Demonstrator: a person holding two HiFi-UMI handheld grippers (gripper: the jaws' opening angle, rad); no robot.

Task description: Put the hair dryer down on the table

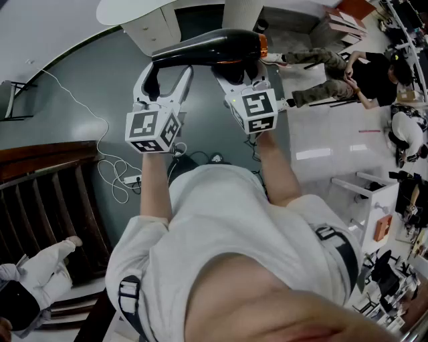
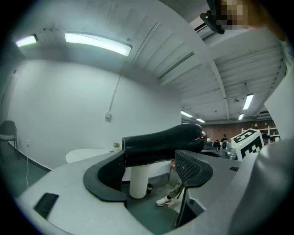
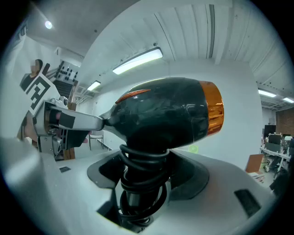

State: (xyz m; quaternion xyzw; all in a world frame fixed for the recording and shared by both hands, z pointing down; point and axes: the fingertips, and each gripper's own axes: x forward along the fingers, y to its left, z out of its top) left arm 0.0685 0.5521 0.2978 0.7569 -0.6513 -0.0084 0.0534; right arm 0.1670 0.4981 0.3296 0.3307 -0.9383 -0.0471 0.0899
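Your right gripper (image 1: 239, 69) is clamped on the cord-wrapped handle of the hair dryer (image 1: 214, 45), which is held aloft, off the table (image 1: 127, 12). Your left gripper (image 1: 169, 71) stands wide open, with the nozzle lying across its jaw tips.

The person wears a white short-sleeved T-shirt (image 1: 227, 227) with dark buckled straps (image 1: 130, 297), perhaps a harness, at 7 and 4 o'clock. The left gripper (image 1: 168, 68) and right gripper (image 1: 239, 71) are pale grey with dark pads (image 2: 193, 167), each bearing a cube (image 1: 154, 130) of black-and-white square markers.

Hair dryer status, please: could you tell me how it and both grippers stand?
Right gripper shut on hair dryer handle, cord coiled round it. Left gripper open, nozzle over its jaws. Aloft; white table ahead.
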